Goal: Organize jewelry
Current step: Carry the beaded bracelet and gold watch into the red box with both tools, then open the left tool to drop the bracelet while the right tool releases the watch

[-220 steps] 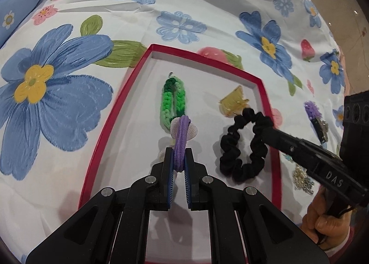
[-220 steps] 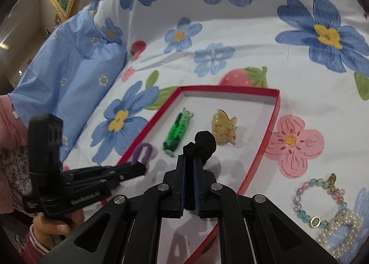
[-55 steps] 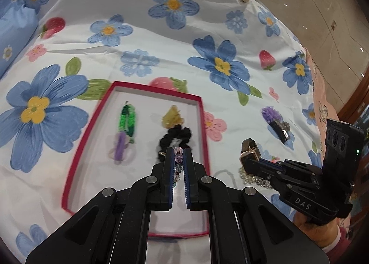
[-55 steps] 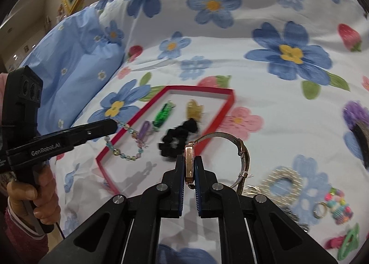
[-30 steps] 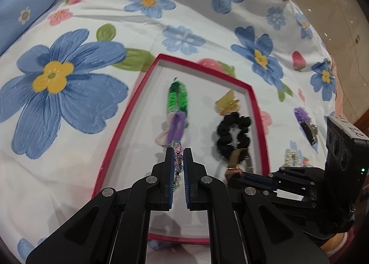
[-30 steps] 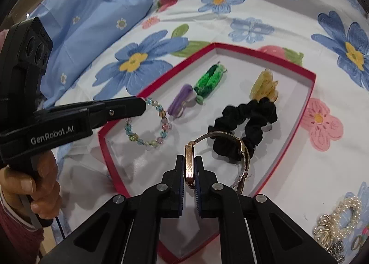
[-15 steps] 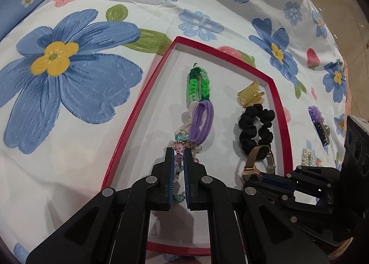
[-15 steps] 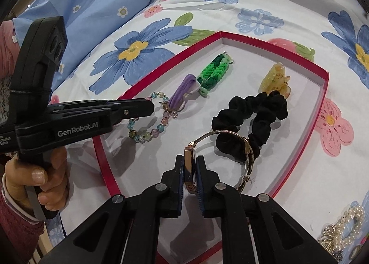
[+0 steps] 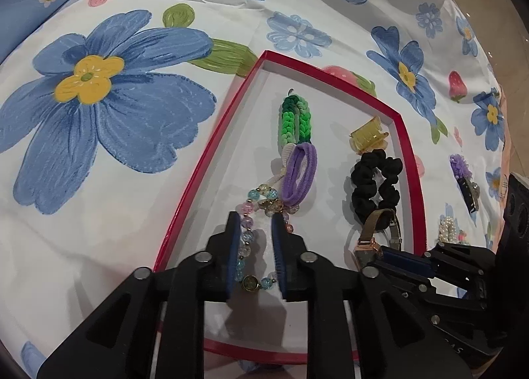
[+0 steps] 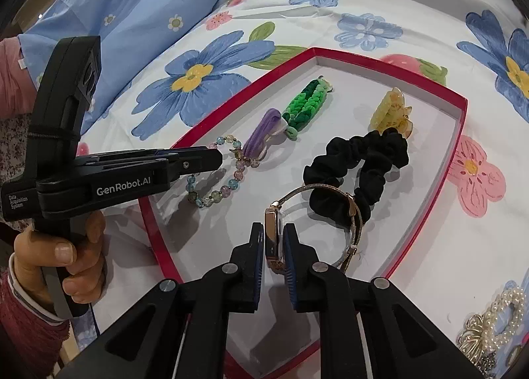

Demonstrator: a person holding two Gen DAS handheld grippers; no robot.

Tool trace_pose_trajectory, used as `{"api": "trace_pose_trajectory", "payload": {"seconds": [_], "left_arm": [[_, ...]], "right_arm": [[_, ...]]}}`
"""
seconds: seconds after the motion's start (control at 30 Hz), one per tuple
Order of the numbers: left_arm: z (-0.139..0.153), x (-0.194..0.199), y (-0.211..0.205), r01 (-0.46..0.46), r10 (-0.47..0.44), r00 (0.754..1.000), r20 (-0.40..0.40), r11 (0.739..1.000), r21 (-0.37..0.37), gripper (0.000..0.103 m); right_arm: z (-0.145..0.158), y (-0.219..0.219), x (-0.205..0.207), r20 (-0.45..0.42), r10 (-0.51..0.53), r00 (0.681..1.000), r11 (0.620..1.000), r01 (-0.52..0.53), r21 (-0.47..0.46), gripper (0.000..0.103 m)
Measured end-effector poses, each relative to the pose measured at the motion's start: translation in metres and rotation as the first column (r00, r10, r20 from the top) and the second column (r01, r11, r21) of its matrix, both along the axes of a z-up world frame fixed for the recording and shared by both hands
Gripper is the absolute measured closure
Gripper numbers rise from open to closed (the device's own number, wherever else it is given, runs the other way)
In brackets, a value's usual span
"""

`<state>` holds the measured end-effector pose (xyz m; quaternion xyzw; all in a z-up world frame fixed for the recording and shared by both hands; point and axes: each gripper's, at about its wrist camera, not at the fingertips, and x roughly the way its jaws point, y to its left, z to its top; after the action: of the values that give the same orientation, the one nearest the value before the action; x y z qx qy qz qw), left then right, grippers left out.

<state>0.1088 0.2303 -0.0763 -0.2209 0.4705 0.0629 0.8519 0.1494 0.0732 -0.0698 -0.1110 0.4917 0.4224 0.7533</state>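
Two grippers work over one red-rimmed tray [image 9: 195,177] on a flowered bedsheet [image 9: 109,107]. Seen from the left wrist, the left gripper [image 9: 255,223] has its jaws opening, and the beaded bracelet [image 9: 246,240] lies on the tray floor between the spread fingers, its left strand running just beside the left finger [image 9: 233,246] while the right finger stands clear of the beads. Just beyond the fingertips a purple hair tie [image 9: 299,175] touches the bracelet's far end, with a green braided band [image 9: 294,121] past that; to the right lie a black scrunchie [image 9: 375,185] and a yellow claw clip [image 9: 367,137]. Seen from the right wrist, the right gripper [image 10: 273,230] has its jaws opening too, the rose-gold watch [image 10: 273,236] standing on edge between its fingers; whether the pads touch its case I cannot tell. The mesh band loops off to the right, against the scrunchie [image 10: 357,160]. Left of the fingers, a hand [image 10: 62,253] holds the other gripper [image 10: 211,157] over the bracelet [image 10: 215,177].
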Motion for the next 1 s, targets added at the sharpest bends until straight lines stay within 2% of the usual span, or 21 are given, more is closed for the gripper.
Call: {"api": "trace_pose_trajectory", "payload": {"seconds": [0.1,0.3,0.4,0.5,0.67,0.73,1.0], "left_arm": [[0.003,-0.002,0.001,-0.012,0.012,1.000,-0.002,1.000,0.001,0.072],[0.012,-0.008,-0.001,-0.019,0.019,1.000,0.009,1.000,0.004,0.064],[0.018,-0.013,-0.005,-0.019,0.019,1.000,0.020,1.000,0.005,0.063],[0.025,-0.018,-0.013,-0.011,0.011,0.999,0.033,1.000,0.000,0.062],[0.042,-0.025,-0.036,0.021,-0.021,0.998,0.066,1.000,-0.008,0.058],[0.049,-0.027,-0.049,0.044,-0.044,0.996,0.079,0.999,-0.002,0.056],[0.065,-0.026,-0.097,0.141,-0.141,0.985,0.104,0.990,0.005,0.052]], "right_arm": [[0.002,-0.002,-0.001,0.000,-0.005,1.000,1.000,0.005,0.010,0.083],[0.014,-0.012,-0.004,0.011,-0.024,1.000,0.999,0.023,0.047,0.080],[0.026,-0.026,-0.006,0.023,-0.052,0.998,0.995,0.050,0.081,0.079],[0.037,-0.048,-0.008,0.031,-0.097,0.995,0.988,0.092,0.121,0.072],[0.048,-0.092,-0.010,0.026,-0.186,0.982,0.970,0.179,0.162,0.071],[0.051,-0.108,-0.011,0.022,-0.216,0.976,0.963,0.209,0.173,0.066],[0.056,-0.186,-0.021,0.031,-0.363,0.931,0.916,0.351,0.195,0.063]]}}
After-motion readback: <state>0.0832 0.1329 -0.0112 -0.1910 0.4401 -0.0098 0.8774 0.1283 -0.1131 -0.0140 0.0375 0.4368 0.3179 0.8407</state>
